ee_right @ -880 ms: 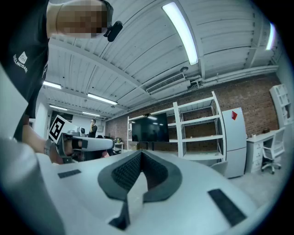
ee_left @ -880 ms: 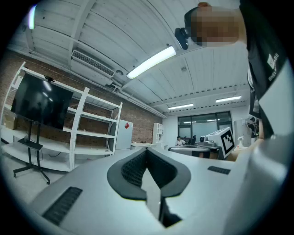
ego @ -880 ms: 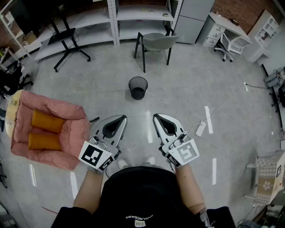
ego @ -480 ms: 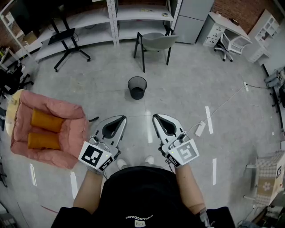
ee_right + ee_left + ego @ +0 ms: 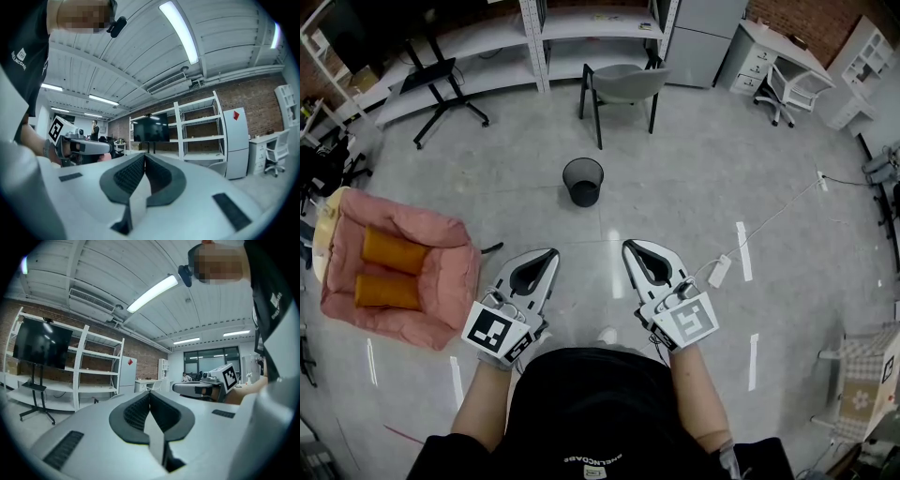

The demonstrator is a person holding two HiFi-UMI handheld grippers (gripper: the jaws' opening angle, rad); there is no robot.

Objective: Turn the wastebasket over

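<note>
A black mesh wastebasket [image 5: 583,180] stands upright on the grey floor, well ahead of me in the head view. My left gripper [image 5: 549,254] and right gripper [image 5: 627,247] are held level in front of my body, side by side, both far short of the basket. Each is shut with nothing between its jaws. In the left gripper view the left gripper [image 5: 149,394] shows its jaws meeting, and the right gripper [image 5: 197,388] appears beside it. The right gripper view shows the right gripper [image 5: 144,157] closed too. The basket is hidden in both gripper views.
A grey chair [image 5: 622,86] stands behind the basket, before white shelving [image 5: 534,37]. A pink cushioned seat [image 5: 394,277] with orange bolsters lies at the left. A TV stand [image 5: 441,80] is at far left, a white cable and power strip [image 5: 719,272] at right.
The view has shifted slightly: the wastebasket sits a little higher and further left in the picture. My left gripper has dropped slightly lower in the frame. Both stay shut.
</note>
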